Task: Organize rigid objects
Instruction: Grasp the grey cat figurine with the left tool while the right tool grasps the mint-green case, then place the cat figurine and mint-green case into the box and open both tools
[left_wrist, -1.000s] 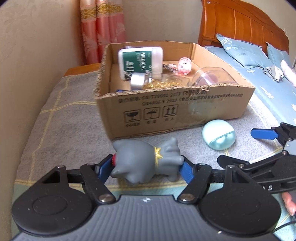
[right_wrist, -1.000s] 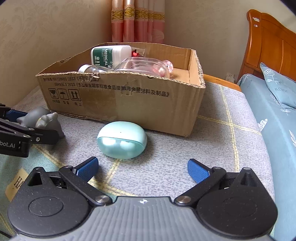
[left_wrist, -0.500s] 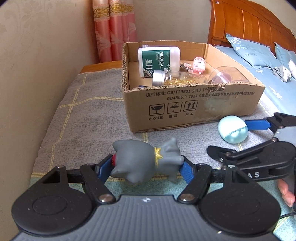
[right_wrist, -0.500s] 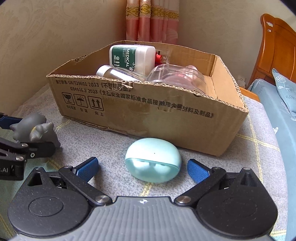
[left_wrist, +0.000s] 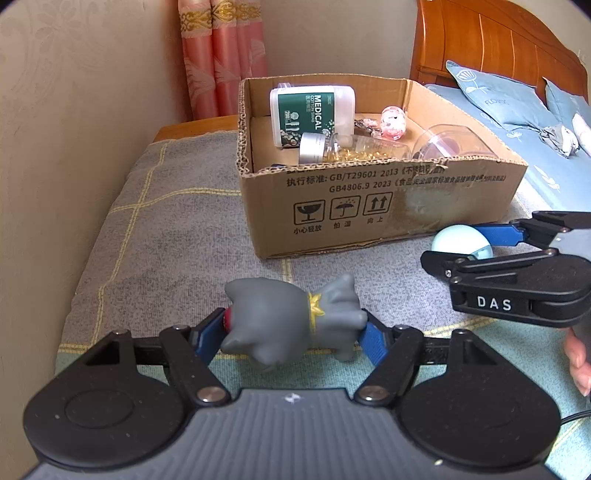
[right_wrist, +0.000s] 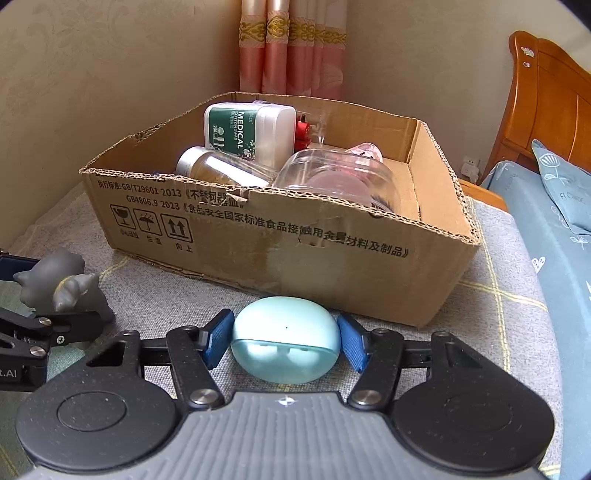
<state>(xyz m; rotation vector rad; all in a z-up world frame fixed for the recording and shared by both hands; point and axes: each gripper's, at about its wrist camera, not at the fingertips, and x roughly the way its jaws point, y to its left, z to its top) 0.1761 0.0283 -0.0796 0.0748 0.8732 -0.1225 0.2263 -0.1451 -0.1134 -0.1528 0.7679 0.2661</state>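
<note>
My left gripper (left_wrist: 293, 334) is shut on a grey cat figurine (left_wrist: 288, 317) with a gold collar, held just above the grey checked blanket; the figurine also shows in the right wrist view (right_wrist: 62, 284). My right gripper (right_wrist: 284, 341) has its blue pads on both sides of a pale blue oval earbud case (right_wrist: 284, 345) lying on the blanket in front of the cardboard box (right_wrist: 332, 258). The pads are close to the case or just touching it. The case also shows in the left wrist view (left_wrist: 461, 242), beside the box (left_wrist: 369, 206).
The open box holds a green medical swab container (left_wrist: 312, 114), a jar of yellow capsules (left_wrist: 351, 149), a clear glass bowl (right_wrist: 340, 181) and a pink trinket (left_wrist: 393, 122). A wall stands left, pink curtains behind, a wooden bed (left_wrist: 498, 44) with blue bedding right.
My right gripper has moved forward around the earbud case and its jaws have narrowed onto it. My left gripper, still holding the cat, has drawn back and left from the box.
</note>
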